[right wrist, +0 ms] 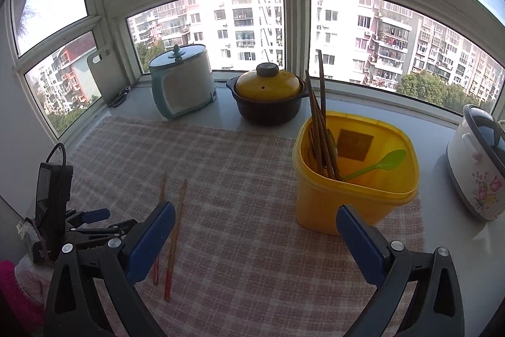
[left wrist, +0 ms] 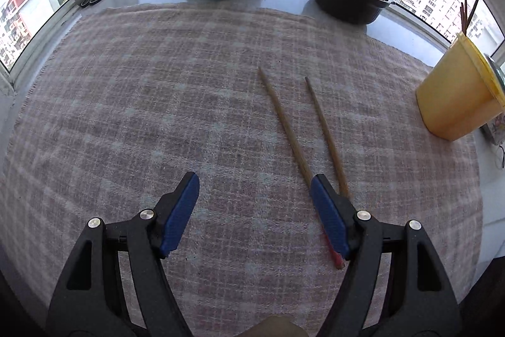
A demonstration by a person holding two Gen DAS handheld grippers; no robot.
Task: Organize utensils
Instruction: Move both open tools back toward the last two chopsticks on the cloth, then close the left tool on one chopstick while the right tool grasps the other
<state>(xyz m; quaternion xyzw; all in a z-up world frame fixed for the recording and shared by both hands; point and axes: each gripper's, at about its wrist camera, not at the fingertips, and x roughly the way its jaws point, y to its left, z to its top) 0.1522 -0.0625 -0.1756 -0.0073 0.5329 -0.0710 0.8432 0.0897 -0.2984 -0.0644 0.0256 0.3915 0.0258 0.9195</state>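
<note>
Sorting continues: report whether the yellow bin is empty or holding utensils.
Holding utensils. The yellow bin contains several chopsticks standing up and a green spoon; two more chopsticks lie out on the cloth.

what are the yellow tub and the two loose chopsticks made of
Yellow tub: likely plastic, with smooth, slightly translucent thin walls and a moulded rim. Two loose chopsticks: probably wood or bamboo, matte tan shafts with red-painted ends, lying on the checked cloth.
</note>
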